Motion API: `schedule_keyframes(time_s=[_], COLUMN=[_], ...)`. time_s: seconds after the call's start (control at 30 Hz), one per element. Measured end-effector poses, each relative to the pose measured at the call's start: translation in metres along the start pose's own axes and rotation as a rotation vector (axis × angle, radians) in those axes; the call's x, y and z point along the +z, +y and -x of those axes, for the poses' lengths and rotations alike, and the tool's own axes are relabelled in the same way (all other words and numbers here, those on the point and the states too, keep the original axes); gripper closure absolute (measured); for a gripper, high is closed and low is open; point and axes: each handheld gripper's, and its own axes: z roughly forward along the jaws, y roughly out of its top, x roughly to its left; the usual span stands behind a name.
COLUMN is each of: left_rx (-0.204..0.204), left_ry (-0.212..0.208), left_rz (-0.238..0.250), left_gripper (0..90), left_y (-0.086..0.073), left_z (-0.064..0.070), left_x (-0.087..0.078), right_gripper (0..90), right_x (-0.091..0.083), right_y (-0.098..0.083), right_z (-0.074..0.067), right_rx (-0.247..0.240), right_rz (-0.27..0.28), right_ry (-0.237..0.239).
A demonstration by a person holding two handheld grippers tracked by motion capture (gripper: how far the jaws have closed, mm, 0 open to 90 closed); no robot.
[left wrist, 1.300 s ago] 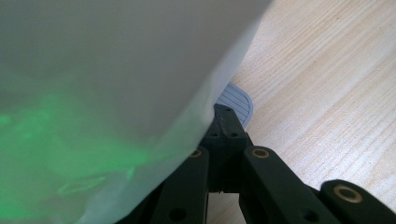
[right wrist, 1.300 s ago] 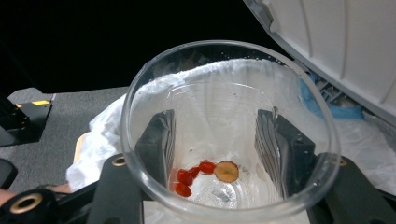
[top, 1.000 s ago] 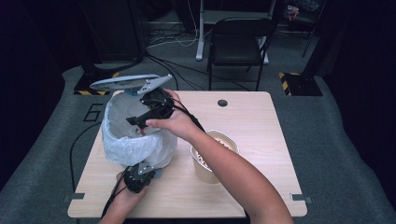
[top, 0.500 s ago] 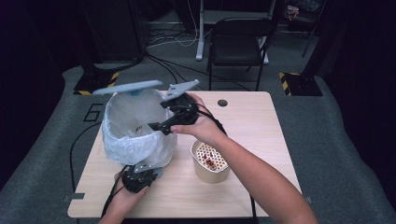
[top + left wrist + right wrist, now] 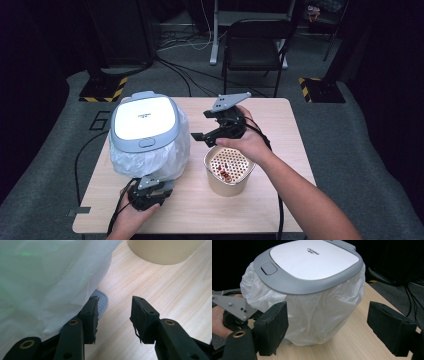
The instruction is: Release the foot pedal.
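From above, a small bin (image 5: 145,135) lined with a white bag (image 5: 150,160) stands on the left half of the bench (image 5: 280,200), its grey-and-white lid (image 5: 143,118) shut. The left gripper (image 5: 150,187) sits low at the bin's near foot, by the foot pedal. The right gripper (image 5: 212,132) hangs above the bench between the bin and a tan cup (image 5: 227,172), which holds a perforated insert with some reddish scraps in it. The lid being down, I'd say the binning step is about finished; the next move would be drawing both hands clear.

From the left gripper view, its fingers (image 5: 91,315) stand apart with nothing between them and have just been opening. The grey pedal (image 5: 101,301) pokes out from under the bag (image 5: 50,277) just beyond the left-hand finger, and the cup's base (image 5: 162,251) shows farther off.

From the right gripper view, its fingers (image 5: 273,327) are spread wide and empty. The bin (image 5: 312,302) stands beyond them, framed between them, not touched, lid (image 5: 312,262) flat on top.
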Motion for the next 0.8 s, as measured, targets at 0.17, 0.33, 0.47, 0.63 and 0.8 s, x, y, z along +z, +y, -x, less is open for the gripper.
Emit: schedule_keyframes(time_s=[0.17, 0.33, 0.47, 0.63, 0.8], left_rx=[-0.044, -0.075, -0.053, -0.065, -0.102], left_ry=[-0.034, -0.042, -0.057, -0.033, -0.015], left_rz=[-0.001, 0.009, 0.001, -0.014, -0.001], left_gripper=[55.2, 54.9, 53.0, 49.0, 44.3], left_y=[-0.004, -0.005, -0.008, -0.023, -0.037], left_z=[0.001, -0.002, -0.007, -0.014, -0.026], left_x=[-0.004, -0.013, -0.022, -0.029, -0.040], right_gripper=[18.0, 19.6, 20.1, 20.8, 20.7], right_x=[-0.011, -0.022, -0.033, -0.047, -0.070], right_y=[-0.011, -0.029, -0.050, -0.076, -0.105], right_z=[-0.003, -0.005, -0.005, -0.004, -0.003], right_rx=[-0.025, -0.008, -0.004, 0.036, 0.100], right_rz=[-0.009, -0.015, -0.031, -0.033, -0.014], right_ry=[-0.034, -0.048, -0.084, -0.123, -0.165])
